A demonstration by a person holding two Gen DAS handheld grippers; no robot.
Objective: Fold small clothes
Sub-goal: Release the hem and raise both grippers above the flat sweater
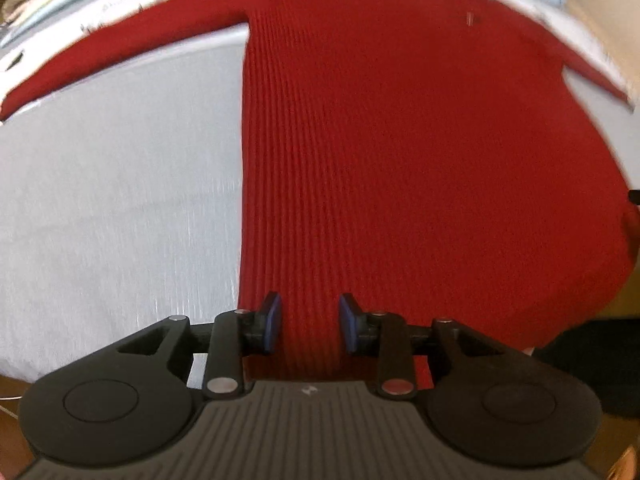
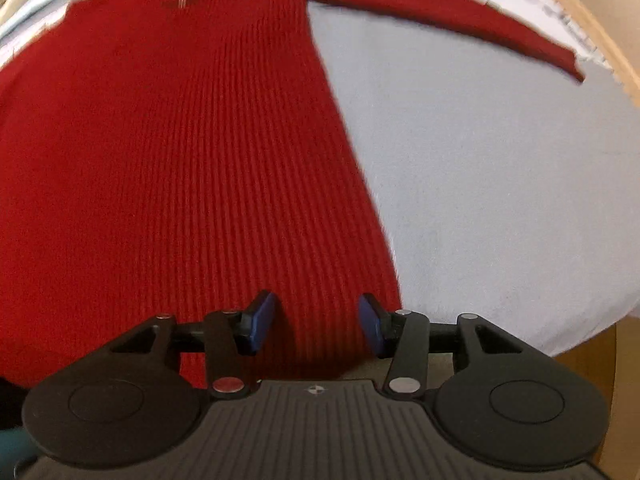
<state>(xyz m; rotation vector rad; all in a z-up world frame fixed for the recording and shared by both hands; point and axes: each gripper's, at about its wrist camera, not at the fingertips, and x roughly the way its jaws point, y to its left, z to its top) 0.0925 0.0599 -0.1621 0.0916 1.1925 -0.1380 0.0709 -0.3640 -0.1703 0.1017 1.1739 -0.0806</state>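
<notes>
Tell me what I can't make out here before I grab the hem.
- Hem of the sweater: hidden behind each gripper's body in both wrist views.
- Neckline: cut off by the top edge in both views.
- Chest mark: too blurred and small to read.
- Whether the left gripper or right gripper touches the knit: cannot tell; the fingers are apart on both.
</notes>
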